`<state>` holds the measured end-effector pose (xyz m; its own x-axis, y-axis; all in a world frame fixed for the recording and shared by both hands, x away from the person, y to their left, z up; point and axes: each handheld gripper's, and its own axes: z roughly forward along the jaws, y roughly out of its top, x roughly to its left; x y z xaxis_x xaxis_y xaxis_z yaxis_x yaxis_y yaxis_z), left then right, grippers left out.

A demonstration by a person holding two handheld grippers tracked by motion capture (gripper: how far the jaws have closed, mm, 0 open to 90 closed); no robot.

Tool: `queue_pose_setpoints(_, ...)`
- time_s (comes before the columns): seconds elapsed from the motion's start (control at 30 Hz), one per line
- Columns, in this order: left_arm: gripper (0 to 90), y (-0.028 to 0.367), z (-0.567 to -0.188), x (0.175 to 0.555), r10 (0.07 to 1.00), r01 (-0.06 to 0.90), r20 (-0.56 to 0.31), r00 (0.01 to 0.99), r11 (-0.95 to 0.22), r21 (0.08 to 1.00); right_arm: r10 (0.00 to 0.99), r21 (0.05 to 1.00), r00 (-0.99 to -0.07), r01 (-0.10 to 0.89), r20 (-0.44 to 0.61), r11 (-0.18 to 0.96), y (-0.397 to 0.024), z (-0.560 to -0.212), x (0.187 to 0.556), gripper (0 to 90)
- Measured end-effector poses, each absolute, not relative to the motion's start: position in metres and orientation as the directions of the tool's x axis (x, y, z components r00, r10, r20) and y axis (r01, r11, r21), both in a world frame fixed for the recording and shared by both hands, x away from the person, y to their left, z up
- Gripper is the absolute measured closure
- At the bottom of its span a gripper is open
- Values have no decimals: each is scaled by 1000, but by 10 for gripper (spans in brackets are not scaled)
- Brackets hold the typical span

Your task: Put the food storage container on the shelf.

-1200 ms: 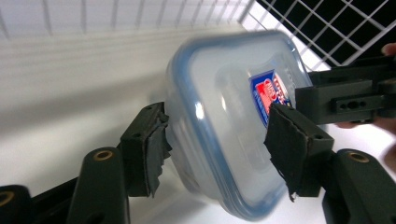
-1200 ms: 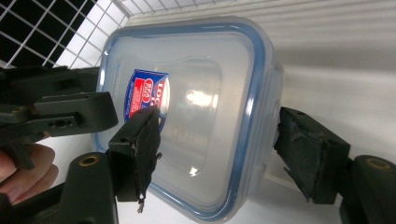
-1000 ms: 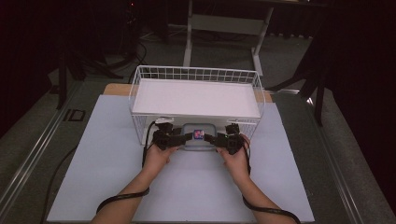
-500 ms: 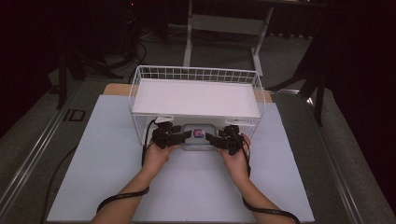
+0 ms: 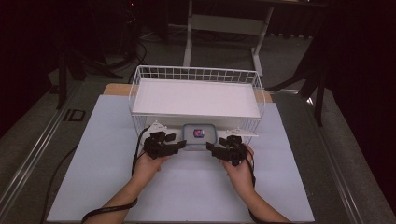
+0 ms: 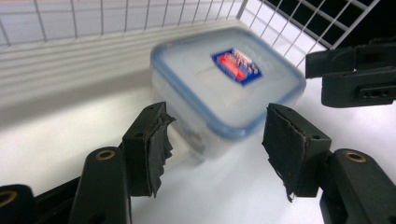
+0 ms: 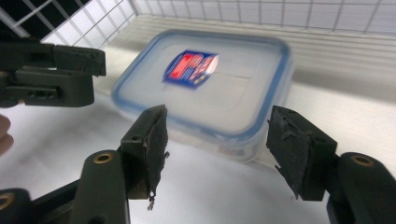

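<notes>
- Left tool (image 5: 180,145): jaws parted, nothing between the pads, released. It sits just off the left end of the lidded plastic box (image 5: 199,136), tips pointed toward it.
- From its own camera, the left tool (image 6: 215,140) frames the near corner of the box (image 6: 224,84); the pads stand clear of the walls, with a gap on both sides.
- Right tool (image 5: 211,148): also released, but its jaws have just been closing a little. Nothing is pressed between them. It mirrors the left one at the box's right end.
- Right tool (image 7: 217,144) lines up on the opposite corner of the box (image 7: 205,93); the pads are apart from it.
- Box: clear body, blue-rimmed lid with a red and blue label, lid on. It rests on the bench (image 5: 93,154), against the front of the white wire basket (image 5: 196,77), under its raised shelf.
- Reading: two tools at opposite ends suggests a two-handed hold, each taking a side so the box stays level. Whether they are coming in or backing off, I can't say.
- Basket shelf is bare and white; the low space beneath leaves little headroom, which likely explains the flat, level approach.
</notes>
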<state>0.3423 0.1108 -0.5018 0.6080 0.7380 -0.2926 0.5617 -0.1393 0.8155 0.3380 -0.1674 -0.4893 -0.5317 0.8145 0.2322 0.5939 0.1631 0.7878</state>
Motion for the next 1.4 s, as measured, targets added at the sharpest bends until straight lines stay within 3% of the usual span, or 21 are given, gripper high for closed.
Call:
queue_pose_setpoints(0.2,398,115,-504,322,714,565,-309,629,-146,812,807,792,-553,579,207,193,-162,-493,329,427)
queue_pose_setpoints(0.4,254,120,-504,301,668,563,-343,660,-138,815,813,788,-551,579,191,208,-155,-495,325,444)
queue_pose_setpoints(0.5,170,127,-501,291,669,563,-353,654,-118,818,818,789,-550,572,166,225,-150,-494,322,542)
queue_pose_setpoints(0.6,120,132,-499,282,683,538,-326,653,-115,835,817,792,-558,560,145,243,-145,-494,319,559)
queue_pose_setpoints(0.67,9,135,-497,277,689,527,-297,661,-145,837,816,792,-563,553,128,257,-141,-495,318,589)
queue_pose_setpoints(0.73,8,138,-498,272,688,529,-296,663,-151,835,812,786,-569,558,129,266,-138,-496,318,636)
queue_pose_setpoints(0.93,8,143,-502,253,688,512,-284,668,-148,846,798,760,-591,571,116,312,-129,-500,320,888)
queue_pose_setpoints(1.4,9,154,-489,225,705,462,-272,655,-89,882,818,755,-570,572,82,322,-123,-506,335,900)
